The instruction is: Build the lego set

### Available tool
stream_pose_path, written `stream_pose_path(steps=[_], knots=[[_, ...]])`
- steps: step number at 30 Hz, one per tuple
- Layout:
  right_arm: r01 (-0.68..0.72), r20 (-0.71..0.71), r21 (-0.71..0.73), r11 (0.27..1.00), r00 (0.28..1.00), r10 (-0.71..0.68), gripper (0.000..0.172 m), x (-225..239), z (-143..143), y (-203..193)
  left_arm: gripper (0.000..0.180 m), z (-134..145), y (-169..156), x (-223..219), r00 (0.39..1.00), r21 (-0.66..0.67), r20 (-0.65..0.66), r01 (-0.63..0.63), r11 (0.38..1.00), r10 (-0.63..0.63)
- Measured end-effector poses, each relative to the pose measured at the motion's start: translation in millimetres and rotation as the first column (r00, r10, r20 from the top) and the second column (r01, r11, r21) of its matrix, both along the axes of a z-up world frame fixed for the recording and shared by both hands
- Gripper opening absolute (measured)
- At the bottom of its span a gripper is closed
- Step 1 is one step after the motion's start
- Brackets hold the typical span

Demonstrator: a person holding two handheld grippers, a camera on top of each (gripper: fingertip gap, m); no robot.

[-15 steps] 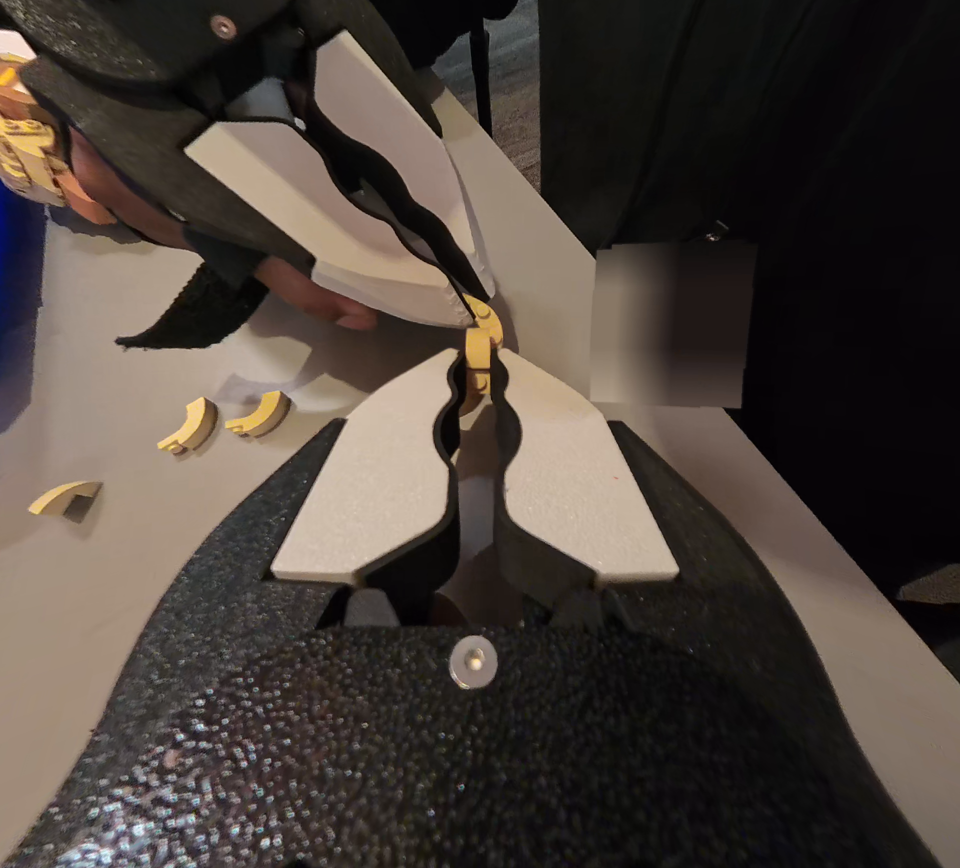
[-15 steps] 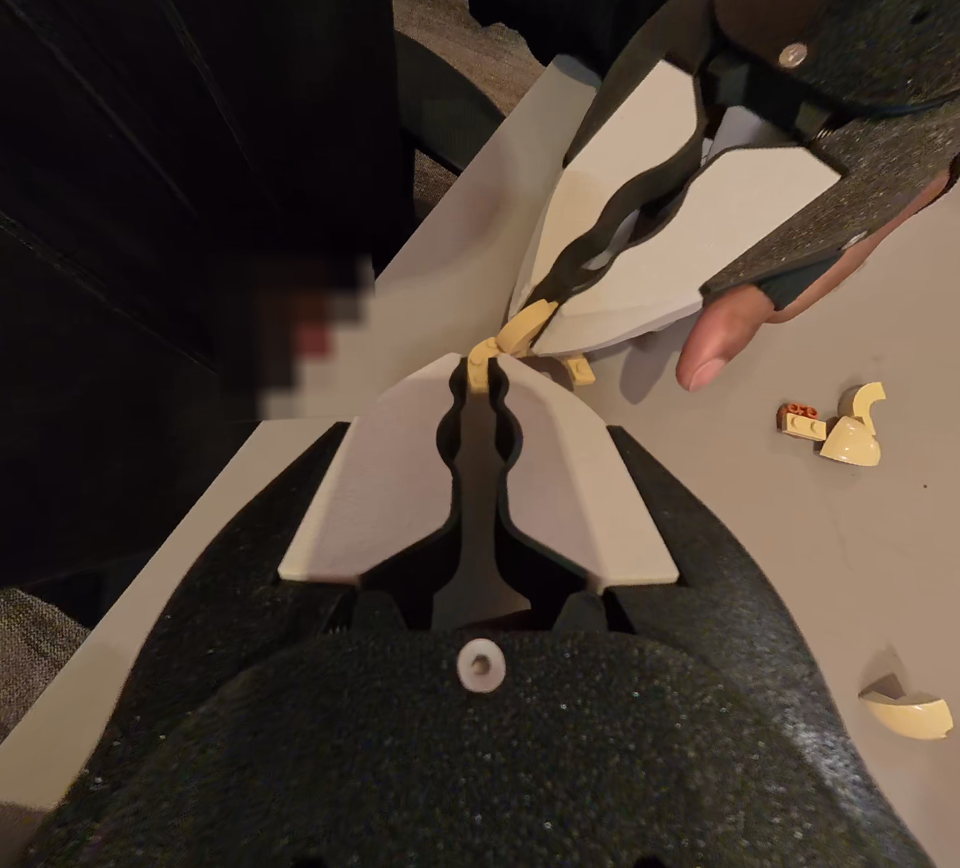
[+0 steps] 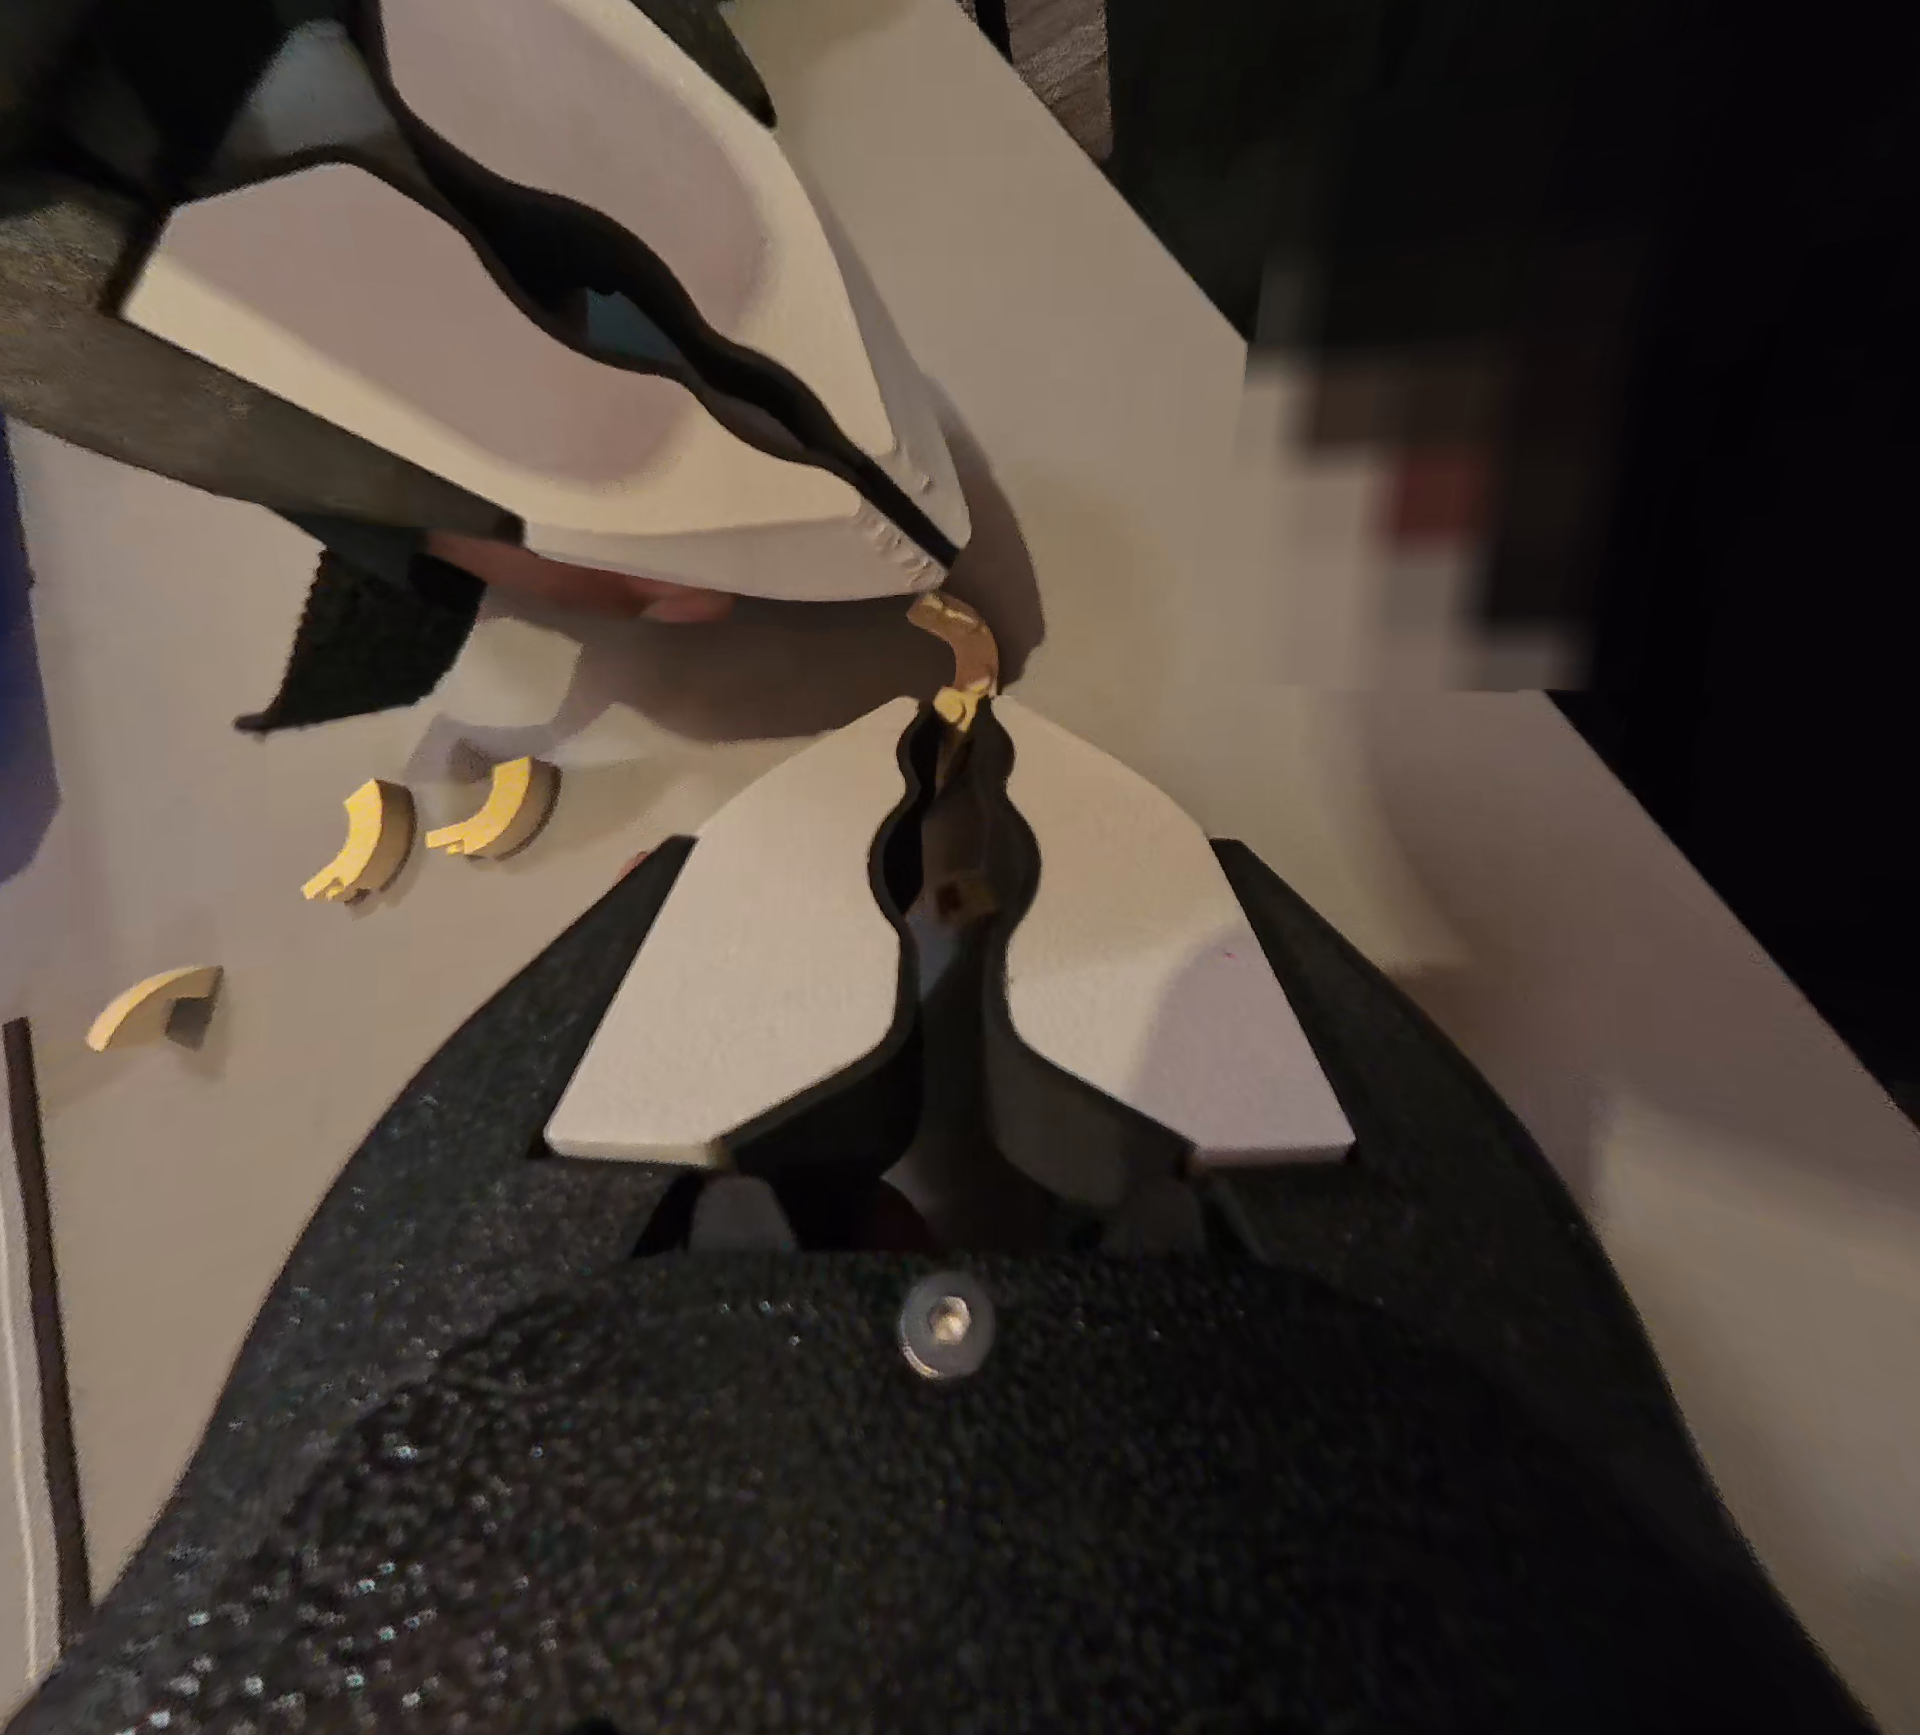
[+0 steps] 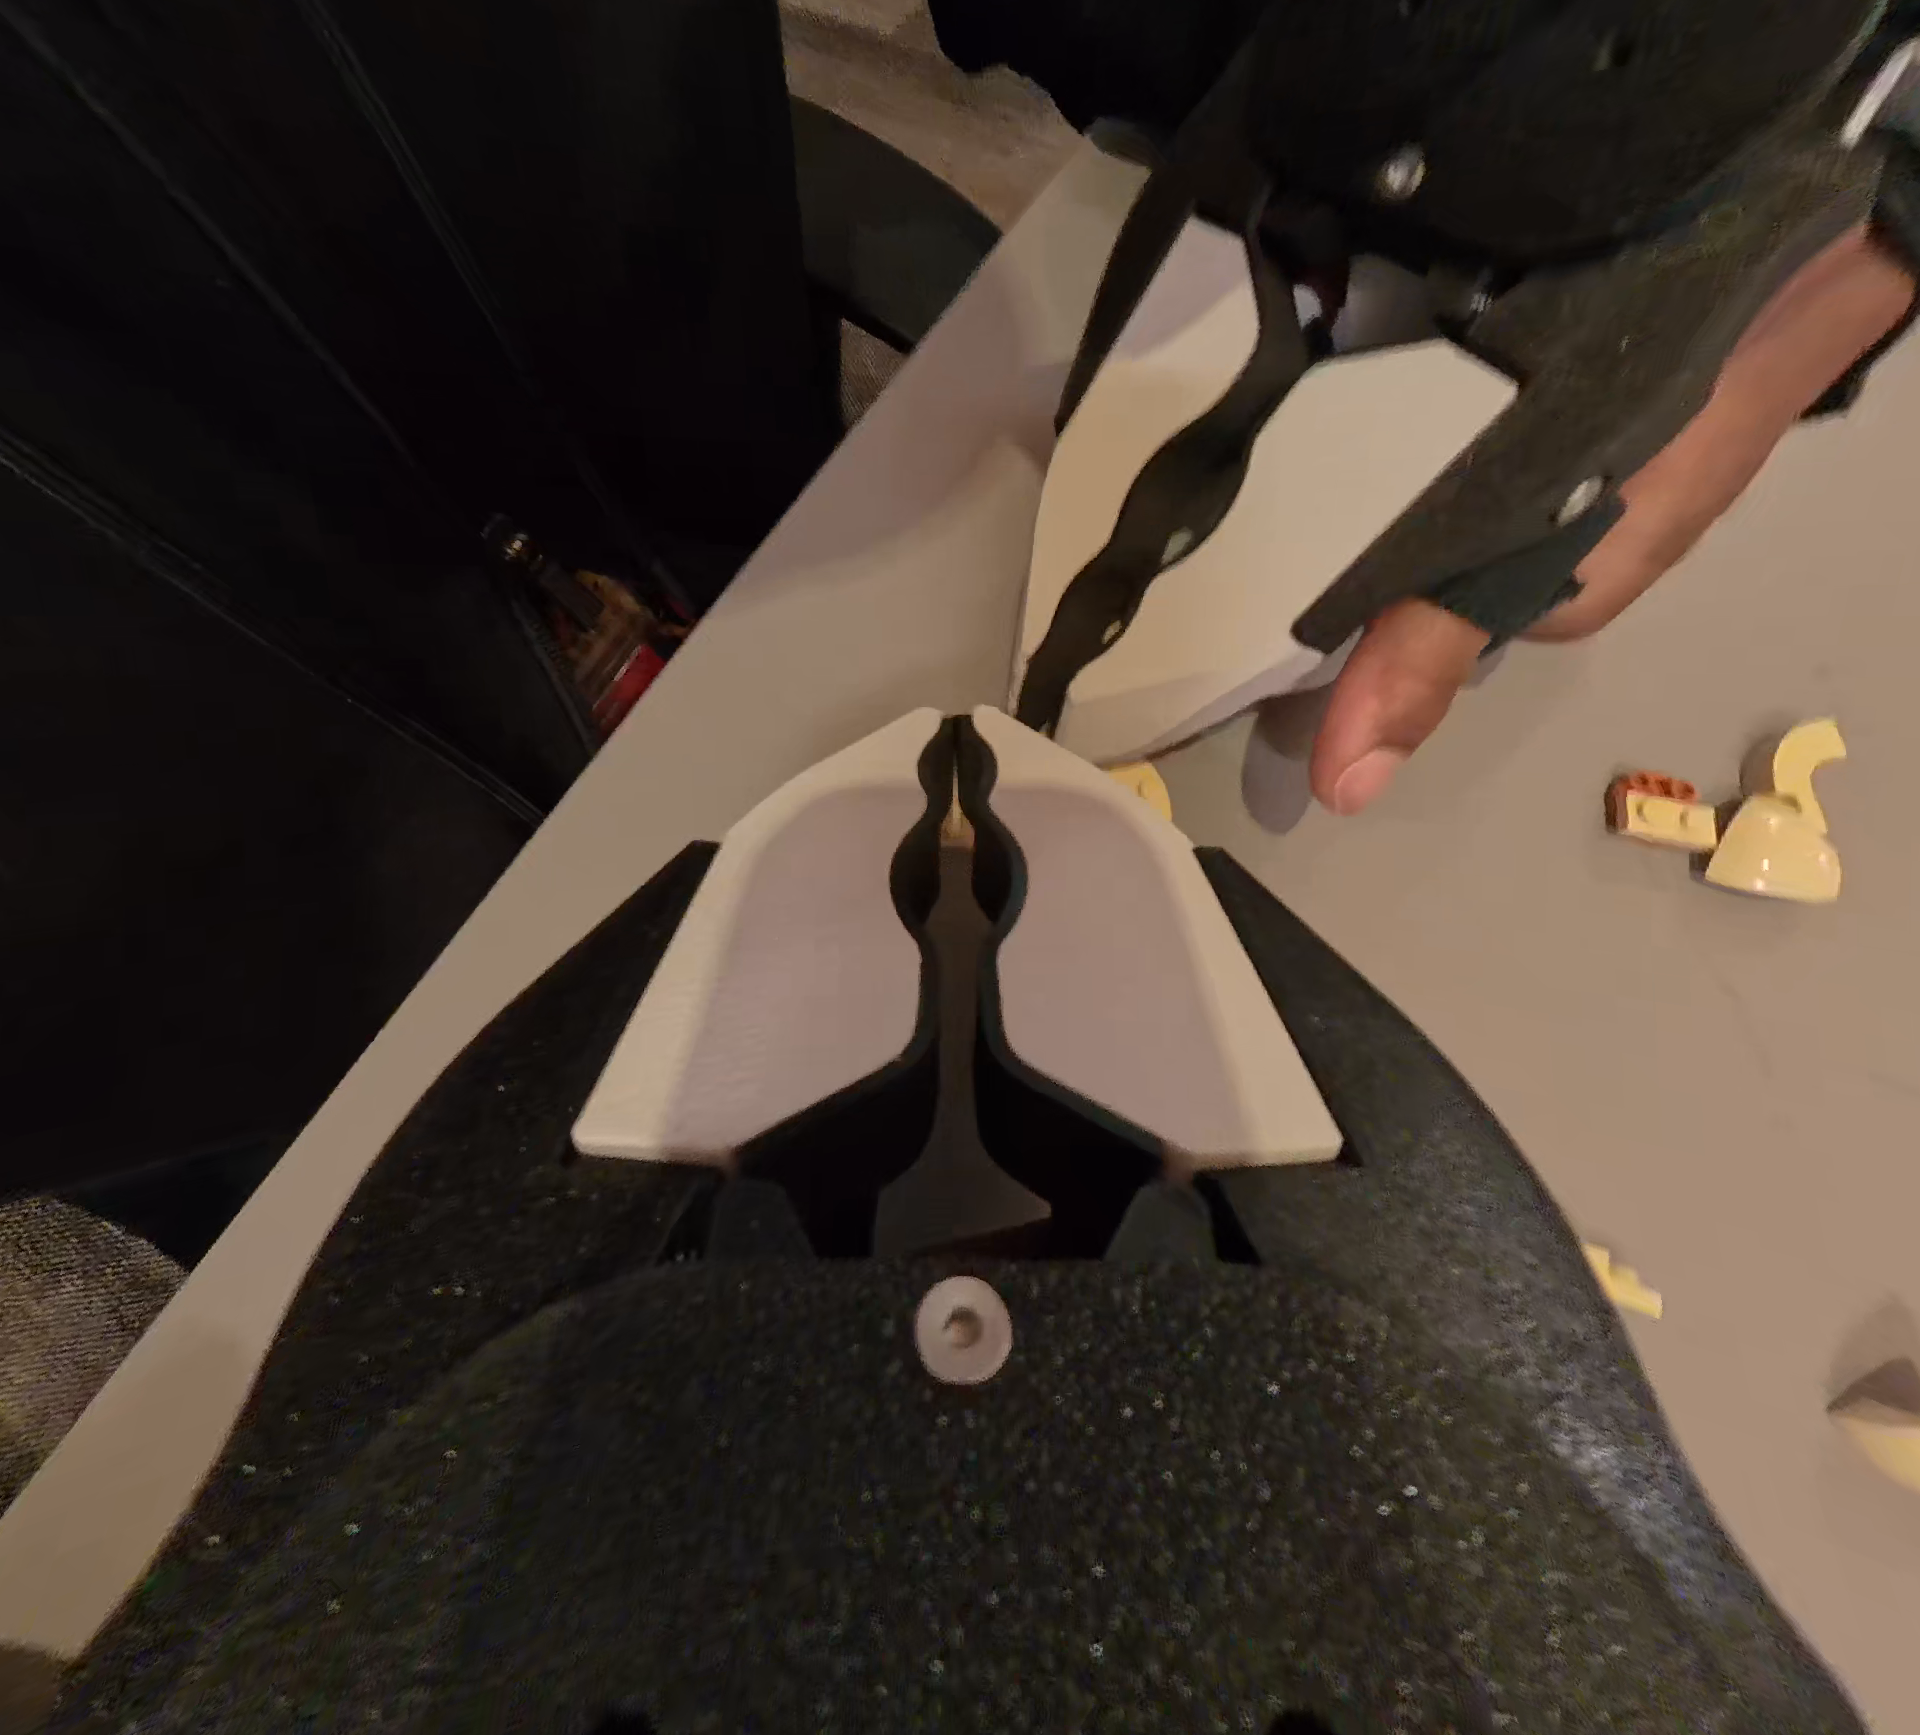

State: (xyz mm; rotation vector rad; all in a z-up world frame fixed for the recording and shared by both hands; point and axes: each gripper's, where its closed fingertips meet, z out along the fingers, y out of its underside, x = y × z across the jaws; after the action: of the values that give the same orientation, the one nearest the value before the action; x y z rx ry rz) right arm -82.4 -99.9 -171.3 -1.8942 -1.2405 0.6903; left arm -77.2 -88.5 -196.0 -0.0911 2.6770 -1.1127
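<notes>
My left gripper point(image 3: 958, 706) is shut on a small tan curved piece point(image 3: 971, 662) at its fingertips, just above the grey table point(image 3: 1195, 542). The piece arcs up towards my right gripper point(image 3: 935, 558), whose pads are closed together just above its upper end. In the right wrist view my right gripper point(image 4: 961, 729) is shut with nothing plainly between its tips. My left gripper point(image 4: 1044, 719) comes in from the upper right, tip to tip with it. A bit of tan piece point(image 4: 1138, 786) shows beneath them.
Loose tan curved pieces point(image 3: 364, 838), point(image 3: 494, 818), point(image 3: 156, 1005) lie on the table to the left. A tan dome piece point(image 4: 1771, 854) and a small brown and tan brick point(image 4: 1657, 812) lie to the right. The table edge point(image 4: 727, 646) runs next to a person in dark clothing. Less than 4 cm separates the two grippers' tips.
My right gripper's pads have come fully together, and the tan piece they gripped now sits just outside their tips. My left gripper keeps its piece and has tightened slightly. Both grippers have shifted closer.
</notes>
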Motion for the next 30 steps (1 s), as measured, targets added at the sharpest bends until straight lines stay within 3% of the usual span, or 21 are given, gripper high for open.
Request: stream_pose_path(steps=[4, 18, 23, 27, 30], knots=[[0.068, 0.051, -0.025, 0.997, 0.996, -0.067, 0.000, 8.1, -8.1, -6.0, 0.012, -1.1, 3.7, 1.3, 1.000, 0.029, 0.010, -0.016, 0.999, 0.016], [0.300, -0.039, 0.051, 0.953, 0.954, -0.298, 0.000, 10.9, 7.3, -22.5, 0.022, 0.0, 8.3, 20.8, 1.000, 0.159, -0.018, -0.012, 0.987, 0.015], [0.408, -0.111, 0.082, 0.909, 0.911, -0.398, 0.010, 8.8, 15.1, -26.8, 0.022, 0.1, 11.0, 29.2, 1.000, 0.185, -0.018, -0.018, 0.983, 0.022], [0.536, -0.168, 0.071, 0.841, 0.837, -0.520, 0.026, 16.4, 22.0, -22.6, 0.008, -6.5, 7.8, 25.1, 0.991, 0.200, -0.131, 0.001, 0.980, 0.026], [0.694, -0.156, 0.052, 0.718, 0.716, -0.681, 0.029, 39.5, 19.3, -19.1, 0.008, -6.4, 5.0, 25.7, 0.976, 0.197, -0.185, -0.077, 0.977, 0.114]])
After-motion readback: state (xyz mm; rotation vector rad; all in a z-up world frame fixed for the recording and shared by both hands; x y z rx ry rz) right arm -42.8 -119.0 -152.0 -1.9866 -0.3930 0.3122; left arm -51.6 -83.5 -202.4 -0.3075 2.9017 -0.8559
